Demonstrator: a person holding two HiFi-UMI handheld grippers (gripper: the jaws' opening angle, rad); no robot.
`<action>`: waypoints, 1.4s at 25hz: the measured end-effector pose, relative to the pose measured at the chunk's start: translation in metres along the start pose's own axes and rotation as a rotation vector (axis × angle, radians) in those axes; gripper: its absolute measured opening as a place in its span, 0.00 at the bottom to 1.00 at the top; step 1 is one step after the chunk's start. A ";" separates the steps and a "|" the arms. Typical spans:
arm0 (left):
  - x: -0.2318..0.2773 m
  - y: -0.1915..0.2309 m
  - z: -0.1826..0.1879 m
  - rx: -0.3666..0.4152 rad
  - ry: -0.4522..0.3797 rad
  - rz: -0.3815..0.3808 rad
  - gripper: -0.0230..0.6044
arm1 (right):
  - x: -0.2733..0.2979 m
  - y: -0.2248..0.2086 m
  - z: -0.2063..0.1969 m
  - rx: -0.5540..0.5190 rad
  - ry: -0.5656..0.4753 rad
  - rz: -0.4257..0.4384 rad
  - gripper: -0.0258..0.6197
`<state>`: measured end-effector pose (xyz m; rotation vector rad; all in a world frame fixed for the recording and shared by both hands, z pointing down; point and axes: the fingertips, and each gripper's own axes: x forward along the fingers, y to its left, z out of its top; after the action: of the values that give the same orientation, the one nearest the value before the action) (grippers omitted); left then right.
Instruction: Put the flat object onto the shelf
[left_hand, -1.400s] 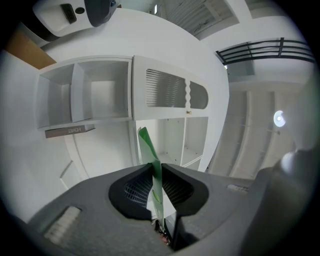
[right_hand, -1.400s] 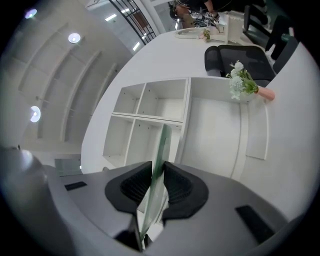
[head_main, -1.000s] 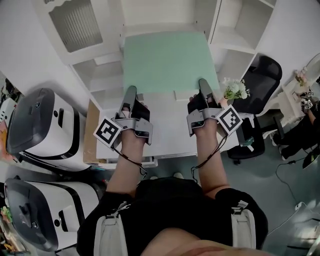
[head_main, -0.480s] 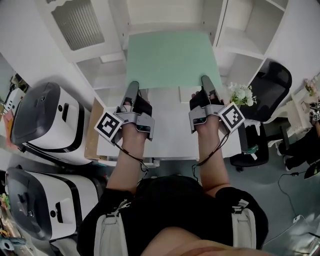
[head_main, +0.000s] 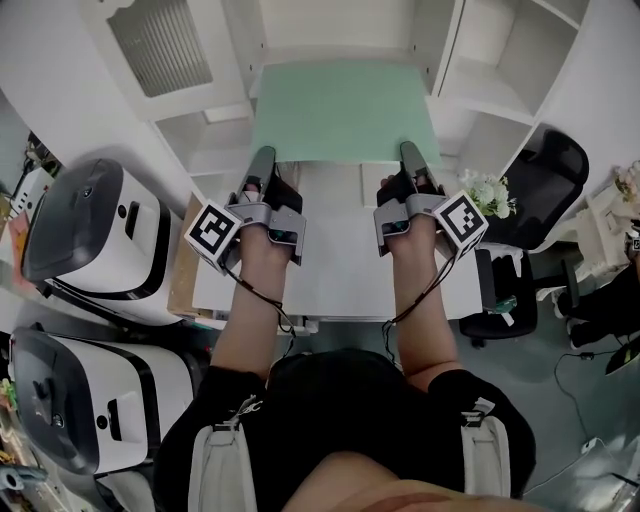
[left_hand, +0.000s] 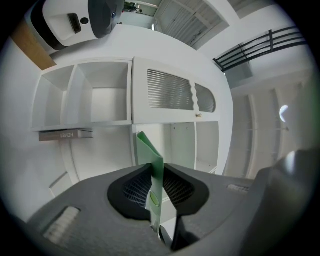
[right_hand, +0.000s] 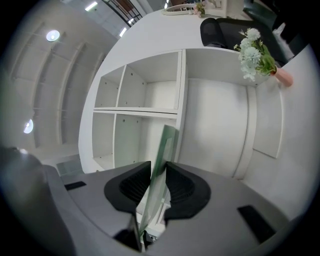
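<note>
The pale green flat sheet (head_main: 345, 110) looks smooth and matt, thin like stiff plastic or card. The white shelf unit (head_main: 480, 80) has a smooth painted finish, satin rather than glossy. In front of the shelf unit, the white worktop (head_main: 335, 270) is smooth and matt. Left of the shelf unit, the white and dark grey machine housings (head_main: 90, 235) are glossy moulded plastic, and a bare brown board (head_main: 182, 265) looks like raw wood.
</note>
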<state>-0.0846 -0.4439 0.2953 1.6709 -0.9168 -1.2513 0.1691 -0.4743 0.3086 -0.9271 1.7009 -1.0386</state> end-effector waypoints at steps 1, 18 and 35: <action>0.000 0.002 0.002 -0.010 -0.004 0.006 0.14 | 0.002 0.000 -0.001 0.003 -0.002 -0.008 0.17; 0.051 0.009 0.035 -0.023 0.000 0.008 0.14 | 0.057 0.001 -0.003 0.070 -0.002 -0.017 0.17; 0.070 0.012 0.042 -0.021 0.009 -0.009 0.16 | 0.065 0.001 -0.001 0.052 -0.014 0.010 0.17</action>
<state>-0.1095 -0.5198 0.2745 1.6652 -0.8882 -1.2542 0.1486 -0.5325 0.2875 -0.8897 1.6579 -1.0627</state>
